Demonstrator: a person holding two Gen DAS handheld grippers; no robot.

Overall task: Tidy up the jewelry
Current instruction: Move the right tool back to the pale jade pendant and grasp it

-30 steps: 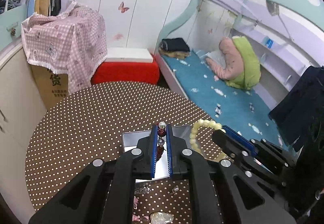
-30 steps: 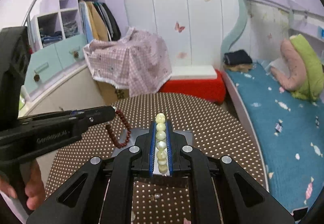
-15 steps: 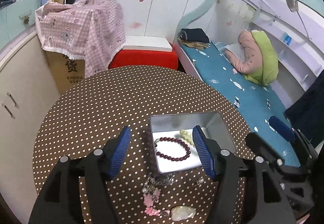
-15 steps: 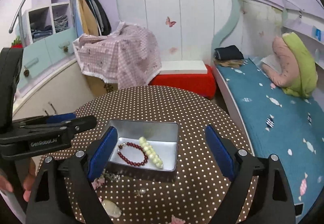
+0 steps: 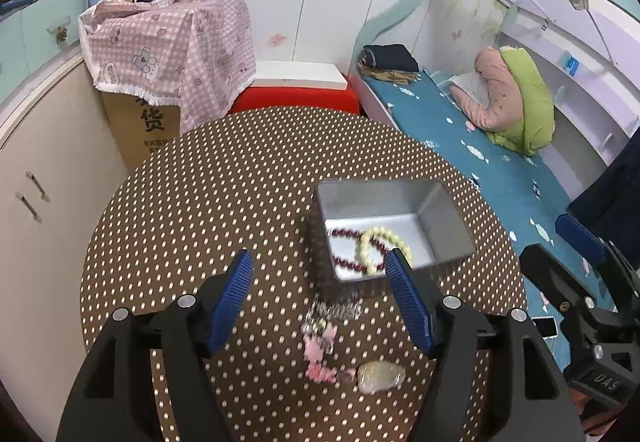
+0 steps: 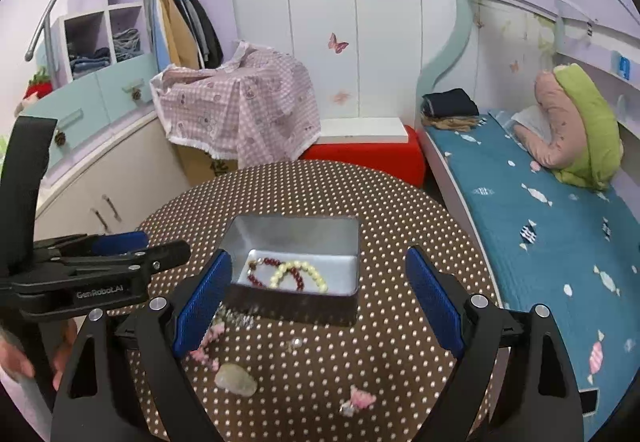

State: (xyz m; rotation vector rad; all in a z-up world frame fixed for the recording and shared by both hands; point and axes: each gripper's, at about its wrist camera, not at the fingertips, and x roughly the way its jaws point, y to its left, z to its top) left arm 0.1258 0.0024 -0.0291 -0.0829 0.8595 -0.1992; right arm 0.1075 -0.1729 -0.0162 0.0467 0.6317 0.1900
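We count one metal tin [image 5: 444,218] on the dotted surface [image 5: 224,202], and inside it two bracelets: one dark red bead bracelet [image 5: 347,234] and one cream pearl bracelet [image 5: 380,232], overlapping. Outside the tin we count one silvery chain heap [image 5: 335,309], one pale translucent stone [image 5: 380,376], and two pink pieces, one [image 6: 208,346] beside the chain and one [image 6: 362,399] lying apart nearer the edge, plus one tiny clear bead [image 6: 296,343]. We count two pairs of tongs, left [image 5: 322,294] and right [image 6: 318,298], both spread wide and holding nothing
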